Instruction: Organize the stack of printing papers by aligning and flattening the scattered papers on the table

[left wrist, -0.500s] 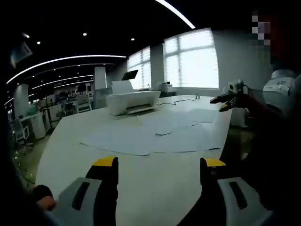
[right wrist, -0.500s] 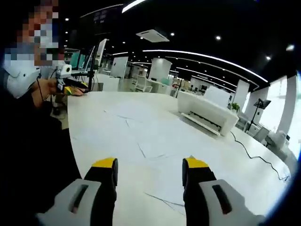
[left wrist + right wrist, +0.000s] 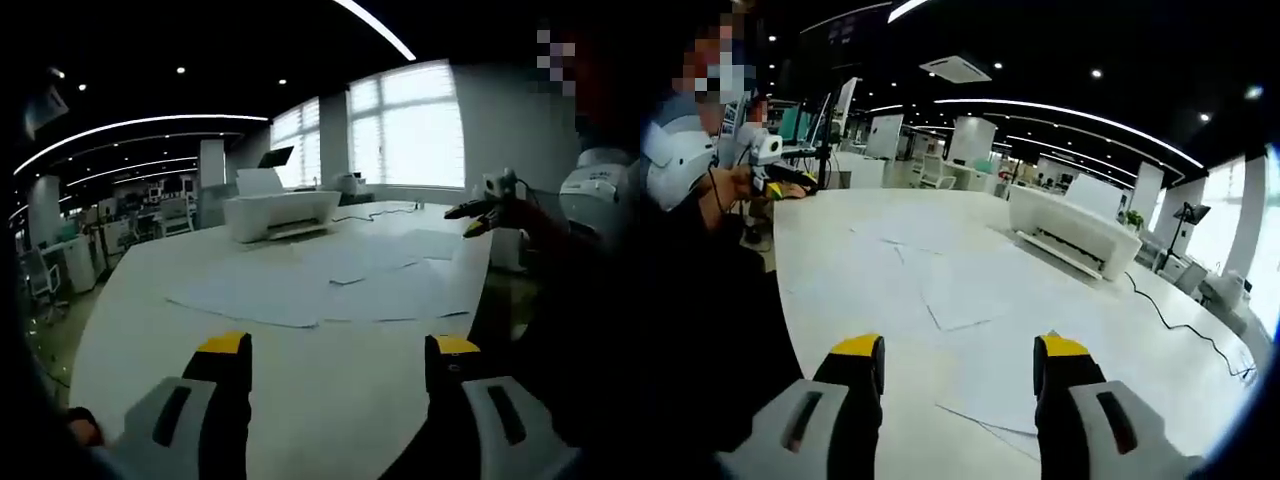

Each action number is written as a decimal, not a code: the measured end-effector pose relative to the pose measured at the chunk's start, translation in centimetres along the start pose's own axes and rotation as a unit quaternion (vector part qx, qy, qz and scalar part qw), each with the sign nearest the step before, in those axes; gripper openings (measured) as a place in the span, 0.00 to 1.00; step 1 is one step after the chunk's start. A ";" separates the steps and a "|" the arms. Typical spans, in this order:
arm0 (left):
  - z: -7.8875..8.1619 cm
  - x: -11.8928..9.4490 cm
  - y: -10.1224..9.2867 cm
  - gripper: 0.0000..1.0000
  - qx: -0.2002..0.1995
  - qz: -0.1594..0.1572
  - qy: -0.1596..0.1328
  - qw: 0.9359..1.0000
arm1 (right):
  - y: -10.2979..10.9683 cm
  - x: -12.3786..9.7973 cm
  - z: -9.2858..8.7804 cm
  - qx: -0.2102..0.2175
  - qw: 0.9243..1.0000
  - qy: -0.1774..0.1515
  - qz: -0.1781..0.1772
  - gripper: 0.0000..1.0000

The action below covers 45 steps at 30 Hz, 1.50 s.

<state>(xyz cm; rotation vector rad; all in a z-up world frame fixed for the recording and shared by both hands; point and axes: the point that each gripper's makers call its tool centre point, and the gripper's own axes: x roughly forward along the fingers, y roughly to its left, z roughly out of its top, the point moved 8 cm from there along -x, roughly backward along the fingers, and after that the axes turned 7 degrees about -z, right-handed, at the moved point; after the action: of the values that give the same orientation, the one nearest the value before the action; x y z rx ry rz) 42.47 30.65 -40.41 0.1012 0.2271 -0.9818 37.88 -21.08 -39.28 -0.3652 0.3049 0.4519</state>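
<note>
A wide white table (image 3: 150,330) carries loose papers (image 3: 330,290) spread flat and overlapping across its middle, a printer (image 3: 280,212) standing beyond them. The sheets look thin, light and limp, likely to slide on the smooth top; nudging their edges together should suit better than pinching. Left tongs (image 3: 338,350) and right tongs (image 3: 958,355) both hang wide open, holding nothing, above the table.

A: White papers (image 3: 330,285) spread on a white table (image 3: 150,330), hardly any contrast!

B: White printer (image 3: 280,212) at the far edge too, black cable (image 3: 1180,325) trailing from it.

A: Left gripper (image 3: 340,375): grey jaws, yellow tips over black.

B: Same colours on the right gripper (image 3: 955,375). Papers look plain, unpatterned, though the view's dim.
</note>
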 end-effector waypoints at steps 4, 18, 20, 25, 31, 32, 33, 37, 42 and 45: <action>-0.2 -0.2 0.1 0.74 -0.003 0.002 0.001 1.000 | 0.0 0.2 0.0 0.001 1.000 0.000 0.000 0.57; -0.5 0.1 0.4 0.74 -0.011 0.003 0.002 1.000 | -0.1 1.7 1.3 -0.010 1.000 -0.007 0.012 0.58; -0.5 0.1 0.4 0.74 -0.011 0.003 0.002 1.000 | -0.1 2.0 1.6 -0.014 1.000 -0.008 0.017 0.58; -0.7 0.0 0.5 0.74 -0.014 0.006 0.005 1.000 | -0.1 3.0 2.1 -0.019 1.000 -0.007 0.024 0.58; -0.6 -0.2 0.7 0.74 -0.015 0.009 0.004 1.000 | -0.3 3.5 3.4 -0.035 0.999 -0.016 0.031 0.59; -0.6 -0.1 0.8 0.74 -0.016 0.009 0.003 1.000 | -0.4 3.7 3.7 -0.037 0.999 -0.018 0.034 0.59; -0.7 -0.1 0.8 0.74 -0.018 0.008 0.004 1.000 | -0.3 3.9 4.0 -0.038 0.998 -0.022 0.039 0.59; -1.0 0.1 0.8 0.74 -0.019 0.007 0.009 1.000 | 0.0 4.9 5.3 -0.034 0.997 -0.037 0.063 0.59; -1.0 0.0 0.7 0.74 -0.019 0.007 0.007 1.000 | 0.7 6.2 6.5 -0.042 0.995 -0.044 0.084 0.59; -1.0 -0.2 0.9 0.74 -0.021 0.010 0.007 1.000 | 1.1 7.0 7.1 -0.047 0.993 -0.047 0.095 0.59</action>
<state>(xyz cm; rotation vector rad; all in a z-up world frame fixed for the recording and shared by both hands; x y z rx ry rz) 43.01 31.49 -41.34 0.0716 0.2593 -0.9551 44.80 -14.68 -35.85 -0.4060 0.2283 0.6709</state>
